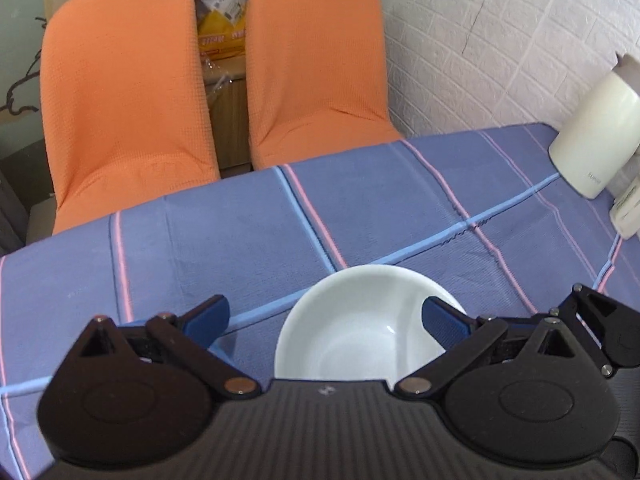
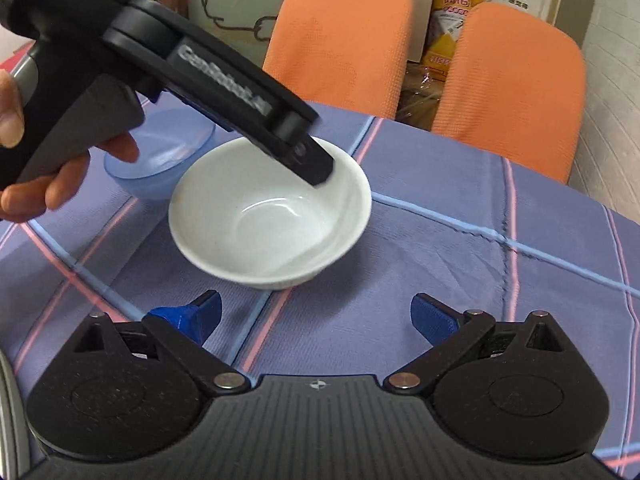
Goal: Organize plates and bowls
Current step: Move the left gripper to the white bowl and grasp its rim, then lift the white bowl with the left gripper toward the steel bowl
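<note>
I count two bowls on my striped tablecloth (image 2: 460, 264): one white bowl (image 2: 270, 220) and one blue bowl (image 2: 160, 160) just behind it, possibly touching, though my left gripper (image 1: 326, 316) hides that edge; its fingers are spread wide, one pad over the white bowl's rim; my right gripper (image 2: 316, 312) hangs empty and spread, short of the white bowl; two orange chairs (image 1: 124, 96) beyond.

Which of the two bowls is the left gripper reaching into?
The white bowl. The open left gripper straddles its rim, one finger inside. The translucent blue bowl sits untouched behind it, nearer the person's hand.
</note>
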A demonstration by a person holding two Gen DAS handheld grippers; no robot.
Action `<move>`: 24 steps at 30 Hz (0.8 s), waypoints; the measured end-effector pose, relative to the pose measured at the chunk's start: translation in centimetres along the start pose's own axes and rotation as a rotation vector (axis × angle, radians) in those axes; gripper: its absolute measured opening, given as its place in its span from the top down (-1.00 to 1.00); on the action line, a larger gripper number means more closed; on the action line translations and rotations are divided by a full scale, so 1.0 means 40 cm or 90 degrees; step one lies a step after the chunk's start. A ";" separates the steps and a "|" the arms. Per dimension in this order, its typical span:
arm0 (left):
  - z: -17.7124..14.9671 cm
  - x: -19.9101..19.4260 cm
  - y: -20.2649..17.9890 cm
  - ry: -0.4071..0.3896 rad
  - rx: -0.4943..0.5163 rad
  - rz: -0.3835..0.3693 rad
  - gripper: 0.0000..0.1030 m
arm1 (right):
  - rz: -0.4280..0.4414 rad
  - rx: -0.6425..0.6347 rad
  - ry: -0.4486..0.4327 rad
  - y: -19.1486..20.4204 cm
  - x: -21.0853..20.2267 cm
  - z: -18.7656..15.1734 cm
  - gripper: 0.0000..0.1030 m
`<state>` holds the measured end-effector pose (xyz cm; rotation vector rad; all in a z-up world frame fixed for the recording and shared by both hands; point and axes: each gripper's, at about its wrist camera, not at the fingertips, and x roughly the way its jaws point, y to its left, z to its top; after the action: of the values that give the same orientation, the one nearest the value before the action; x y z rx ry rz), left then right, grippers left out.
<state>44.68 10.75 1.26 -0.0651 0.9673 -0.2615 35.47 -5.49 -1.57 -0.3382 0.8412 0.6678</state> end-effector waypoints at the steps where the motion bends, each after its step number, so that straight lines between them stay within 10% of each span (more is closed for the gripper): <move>1: -0.001 0.009 -0.004 0.002 0.006 0.002 -0.97 | 0.001 -0.005 0.001 0.002 0.008 0.004 -0.72; 24: -0.018 0.075 -0.012 0.022 0.068 -0.004 -0.97 | 0.049 -0.015 -0.059 0.007 0.022 -0.028 -0.74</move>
<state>45.62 9.59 -1.51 0.0345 0.9859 -0.3204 35.06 -5.51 -2.97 -0.2945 0.7608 0.7595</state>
